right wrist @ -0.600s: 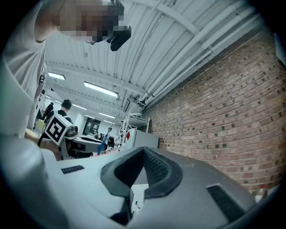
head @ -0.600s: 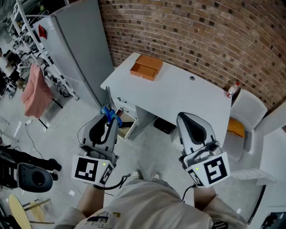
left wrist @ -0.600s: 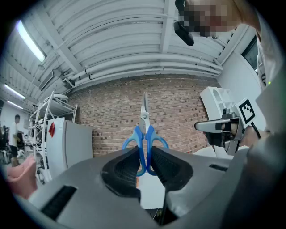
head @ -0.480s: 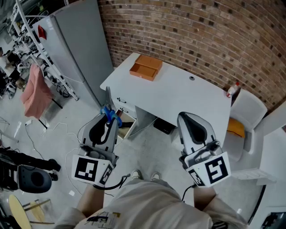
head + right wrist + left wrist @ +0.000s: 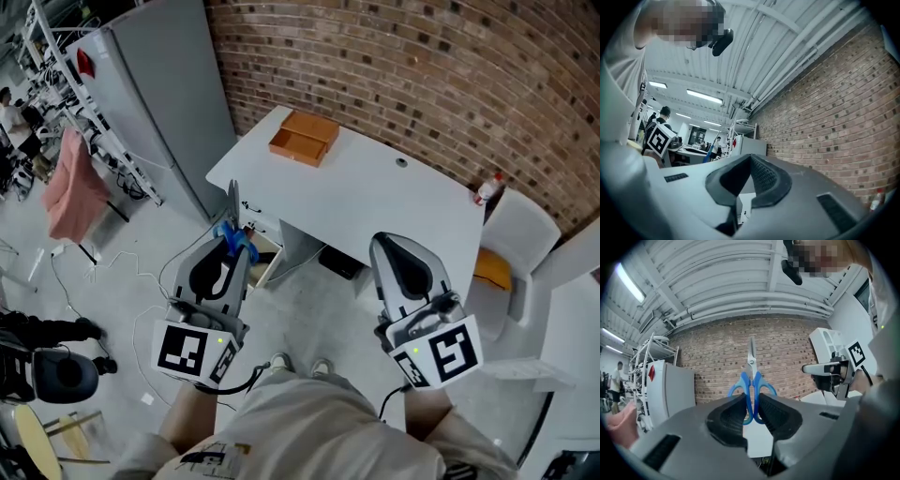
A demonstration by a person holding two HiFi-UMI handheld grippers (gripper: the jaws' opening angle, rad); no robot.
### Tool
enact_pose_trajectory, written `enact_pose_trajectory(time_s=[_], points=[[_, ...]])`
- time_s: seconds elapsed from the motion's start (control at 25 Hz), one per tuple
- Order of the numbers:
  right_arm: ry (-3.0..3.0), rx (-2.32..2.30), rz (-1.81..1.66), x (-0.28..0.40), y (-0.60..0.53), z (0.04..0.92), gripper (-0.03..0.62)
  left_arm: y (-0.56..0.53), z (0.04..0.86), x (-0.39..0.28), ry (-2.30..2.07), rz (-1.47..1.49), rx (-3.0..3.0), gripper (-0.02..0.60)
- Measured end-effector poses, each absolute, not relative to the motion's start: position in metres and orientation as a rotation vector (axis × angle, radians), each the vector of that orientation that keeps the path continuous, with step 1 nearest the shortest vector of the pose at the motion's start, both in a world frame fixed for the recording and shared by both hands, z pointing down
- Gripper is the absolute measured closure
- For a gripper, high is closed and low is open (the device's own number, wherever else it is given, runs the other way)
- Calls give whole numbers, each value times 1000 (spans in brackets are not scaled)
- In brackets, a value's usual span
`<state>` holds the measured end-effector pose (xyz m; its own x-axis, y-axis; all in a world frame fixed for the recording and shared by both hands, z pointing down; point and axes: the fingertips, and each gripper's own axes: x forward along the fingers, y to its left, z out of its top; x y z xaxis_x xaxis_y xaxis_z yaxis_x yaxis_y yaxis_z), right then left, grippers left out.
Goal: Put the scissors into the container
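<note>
Inside left claw [image 5: 749, 404], half-hidden scissors [image 5: 751, 372] handles

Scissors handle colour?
Blue, on the silver-bladed scissors; clearest in the left gripper view.

The table [image 5: 375, 202] stands before the brick wall [image 5: 422, 66]. The container [image 5: 305, 139] sits on its far left corner, and a bottle [image 5: 485, 188] stands at its right end. A cabinet [image 5: 159, 103] is left of the table and a chair [image 5: 520, 234] right of it. Nearer than the table, the left gripper [image 5: 232, 248] and right gripper [image 5: 386, 248] are side by side, apart. The scissors [image 5: 232, 220] stick out between the left one's jaws.
</note>
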<state>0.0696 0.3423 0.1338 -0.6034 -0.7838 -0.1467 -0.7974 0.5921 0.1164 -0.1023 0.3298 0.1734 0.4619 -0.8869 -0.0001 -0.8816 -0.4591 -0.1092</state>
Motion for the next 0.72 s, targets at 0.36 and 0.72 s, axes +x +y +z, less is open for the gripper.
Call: enact_pose_trajectory(time_s=[0.36,0.72], points=[[2780,-1321,222,92,332,148,588,324,182,-78,1610,-118,-2602,497],[2802,-1271,204,112,334,162,588,326,190,-51,1623,-119,-2593,497]])
